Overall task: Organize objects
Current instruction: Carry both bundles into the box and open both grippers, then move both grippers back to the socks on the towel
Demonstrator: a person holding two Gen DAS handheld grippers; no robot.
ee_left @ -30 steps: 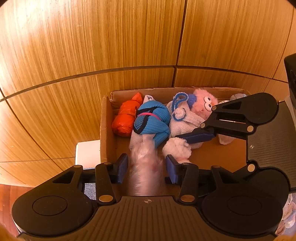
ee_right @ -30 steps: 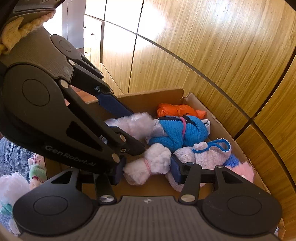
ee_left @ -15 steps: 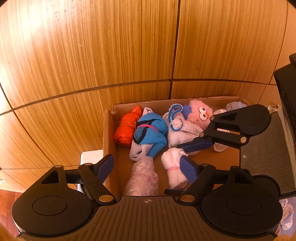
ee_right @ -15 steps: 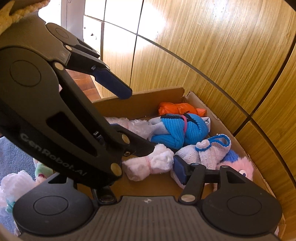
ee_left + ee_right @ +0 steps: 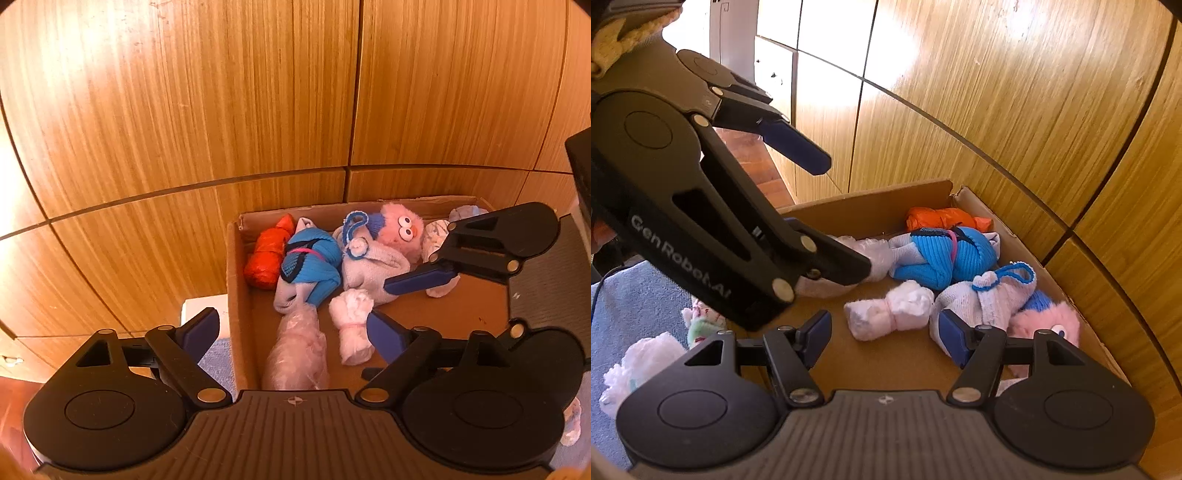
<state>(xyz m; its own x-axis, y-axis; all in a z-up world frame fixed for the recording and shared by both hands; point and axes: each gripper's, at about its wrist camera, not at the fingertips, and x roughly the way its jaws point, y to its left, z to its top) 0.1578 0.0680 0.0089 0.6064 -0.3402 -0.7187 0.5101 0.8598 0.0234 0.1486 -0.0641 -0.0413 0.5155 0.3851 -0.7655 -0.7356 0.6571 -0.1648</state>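
Box (image 5: 233, 295): several rolls lay inside | floor toys (image 5: 639, 354) remained | left gripper (image 5: 293, 328) and right gripper (image 5: 882, 334) opening, empty

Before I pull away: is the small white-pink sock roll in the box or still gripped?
In the cardboard box: the sock roll lies on its floor, opening right gripper pads clear.

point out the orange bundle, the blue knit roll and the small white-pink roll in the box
orange bundle (image 5: 267, 254), left wrist view, middle of its crinkled side
blue knit roll (image 5: 945, 258), right wrist view, on the ribbed blue knit beside the pink band
small white-pink roll (image 5: 890, 314), right wrist view, at its tied waist
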